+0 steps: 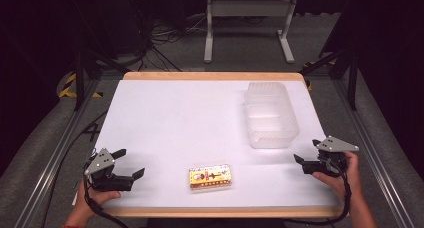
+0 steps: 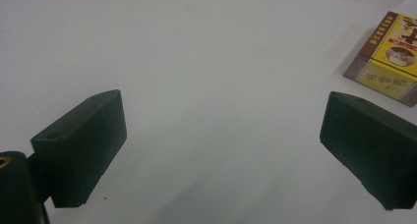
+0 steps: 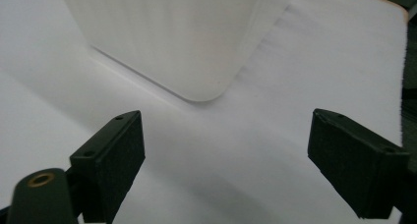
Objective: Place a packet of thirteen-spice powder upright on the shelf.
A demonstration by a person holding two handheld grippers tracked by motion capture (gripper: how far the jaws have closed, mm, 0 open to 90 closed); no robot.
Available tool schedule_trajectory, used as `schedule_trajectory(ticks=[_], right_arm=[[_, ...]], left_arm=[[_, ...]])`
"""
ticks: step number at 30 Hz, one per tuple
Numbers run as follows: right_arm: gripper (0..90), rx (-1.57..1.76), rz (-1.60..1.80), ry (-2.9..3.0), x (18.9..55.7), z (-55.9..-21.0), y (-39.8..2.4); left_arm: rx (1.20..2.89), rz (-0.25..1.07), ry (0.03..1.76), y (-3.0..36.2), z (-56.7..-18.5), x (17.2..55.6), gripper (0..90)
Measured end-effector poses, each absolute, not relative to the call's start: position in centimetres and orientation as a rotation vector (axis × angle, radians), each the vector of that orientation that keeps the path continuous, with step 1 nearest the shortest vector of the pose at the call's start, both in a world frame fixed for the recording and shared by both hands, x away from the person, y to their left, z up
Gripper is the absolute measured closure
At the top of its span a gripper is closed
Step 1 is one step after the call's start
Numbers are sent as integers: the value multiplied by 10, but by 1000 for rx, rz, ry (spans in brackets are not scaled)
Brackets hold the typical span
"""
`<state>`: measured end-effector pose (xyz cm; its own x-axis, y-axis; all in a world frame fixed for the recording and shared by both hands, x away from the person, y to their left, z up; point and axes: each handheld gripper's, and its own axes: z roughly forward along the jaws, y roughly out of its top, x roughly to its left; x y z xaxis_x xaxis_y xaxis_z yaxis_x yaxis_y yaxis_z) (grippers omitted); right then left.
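Near the front edge of the table [image 1: 165, 95], at the left, the left gripper [image 1: 131, 163] rests low over the white surface, with its jaws wide apart and nothing between them. In the left gripper view the same jaws stand far from each other over bare white surface, and the yellow box [image 2: 388, 62] lies ahead, at the upper right, apart from them.

In the high view the yellow box [image 1: 210, 178] lies flat near the front edge, between the two grippers, touching neither. At the right, the right gripper [image 1: 306, 155] is also wide open and holds nothing.

Farther back, the clear plastic container [image 1: 270, 114] stands on the right half of the table, just beyond the right gripper. In the right gripper view its rounded corner [image 3: 196, 62] is near, ahead of the open jaws.
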<state>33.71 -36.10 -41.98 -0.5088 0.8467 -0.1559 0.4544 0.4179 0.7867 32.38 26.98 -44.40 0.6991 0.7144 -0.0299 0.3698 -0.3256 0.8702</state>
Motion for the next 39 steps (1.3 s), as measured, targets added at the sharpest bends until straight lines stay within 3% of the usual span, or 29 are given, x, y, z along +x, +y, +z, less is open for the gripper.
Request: schedule_trajectory(ticks=[19,39], right_arm=[[199,943,962,2333,334,-414,-310],[205,437,940,2660,350,-393,-183]], left_arm=[[1974,441,822,266,-447,320,57],[1989,452,808,265,-446,316,61]])
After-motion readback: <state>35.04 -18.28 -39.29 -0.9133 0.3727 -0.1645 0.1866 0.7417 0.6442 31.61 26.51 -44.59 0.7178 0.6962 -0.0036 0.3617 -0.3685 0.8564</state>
